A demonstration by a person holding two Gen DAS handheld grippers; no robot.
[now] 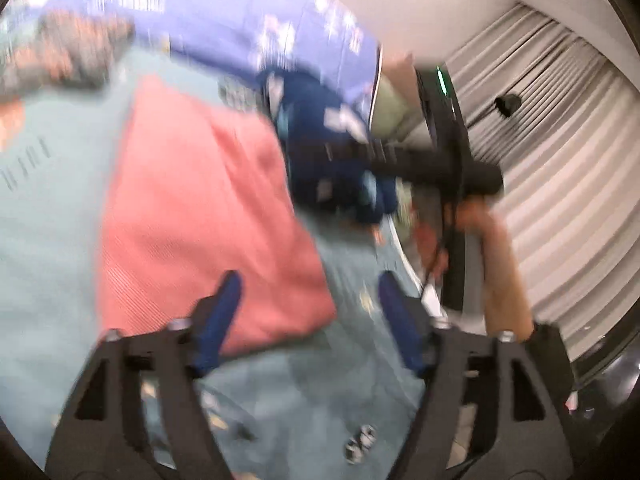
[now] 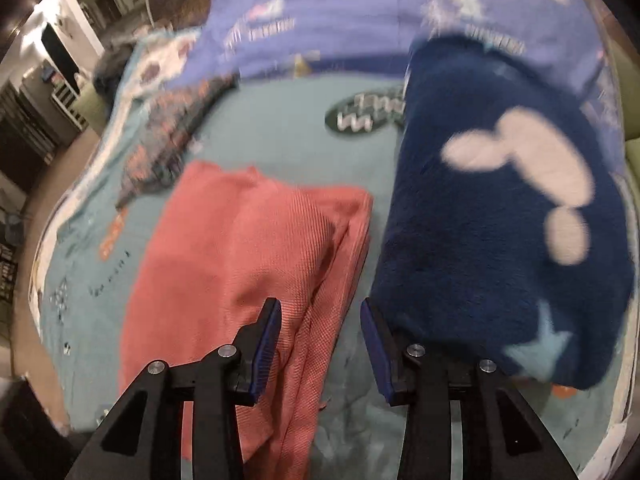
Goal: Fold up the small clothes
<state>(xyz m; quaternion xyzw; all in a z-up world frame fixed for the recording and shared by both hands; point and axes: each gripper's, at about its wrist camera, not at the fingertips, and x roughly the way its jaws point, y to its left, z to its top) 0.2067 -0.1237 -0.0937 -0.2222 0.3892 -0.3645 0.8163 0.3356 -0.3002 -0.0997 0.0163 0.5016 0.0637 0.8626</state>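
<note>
Both sets of fingers spread, nothing pinched: left gripper [image 1: 308, 320], right gripper [image 2: 320, 344]. Folded pink garment [image 2: 248, 272] lay on teal bedspread [image 2: 280, 128], navy fleece garment [image 2: 492, 220] at its 3 o'clock.

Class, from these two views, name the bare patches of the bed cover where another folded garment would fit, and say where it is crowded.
Bare teal bed cover lies beyond the folded coral knitted garment, up to the lilac printed quilt; another patch lies left of the coral piece. Crowded: only a narrow strip separates it from the navy fleece garment with white shapes.
</note>
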